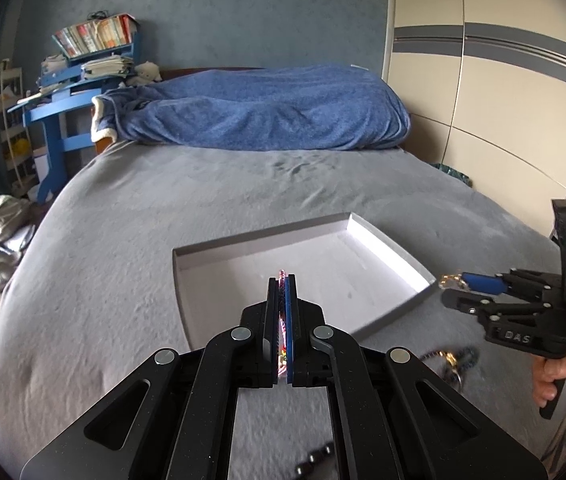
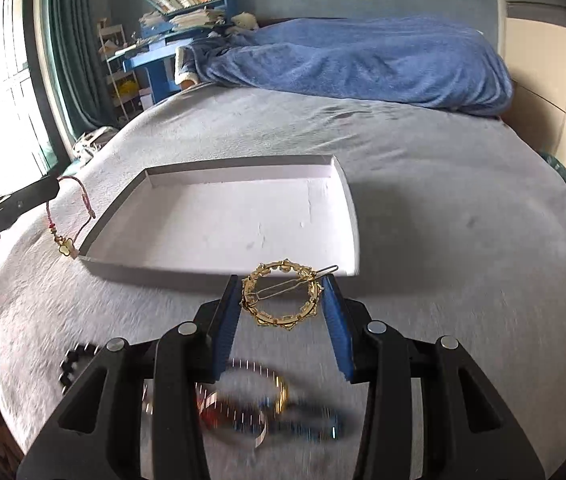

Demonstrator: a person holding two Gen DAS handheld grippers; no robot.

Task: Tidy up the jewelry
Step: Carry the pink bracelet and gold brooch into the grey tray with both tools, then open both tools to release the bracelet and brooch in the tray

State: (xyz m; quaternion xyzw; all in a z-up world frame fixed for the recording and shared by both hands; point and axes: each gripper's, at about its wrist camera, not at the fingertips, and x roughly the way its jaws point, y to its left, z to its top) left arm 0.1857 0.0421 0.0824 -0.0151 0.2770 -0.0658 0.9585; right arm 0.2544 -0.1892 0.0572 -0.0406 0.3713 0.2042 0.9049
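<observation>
A shallow white cardboard tray (image 1: 367,256) lies open on the grey bed cover. My left gripper (image 1: 281,281) is shut on a pink cord bracelet (image 1: 282,322), hovering over the tray's near left part. In the right wrist view that bracelet (image 2: 63,216) dangles from the left gripper (image 2: 37,196), its white clover charm (image 2: 67,249) just left of the tray (image 2: 223,220). My right gripper (image 2: 281,285) is shut on a round gold hair clip (image 2: 281,300), held flat above the bed just before the tray's near rim. The left wrist view shows the right gripper (image 1: 453,286) beside the tray's right corner.
A blurred heap of bracelets and chains (image 2: 267,408) lies on the cover under the right gripper, with a black bead bracelet (image 2: 75,360) to its left. A blue blanket (image 1: 263,120) is bunched at the bed's far end. A wardrobe (image 1: 483,100) stands on the right.
</observation>
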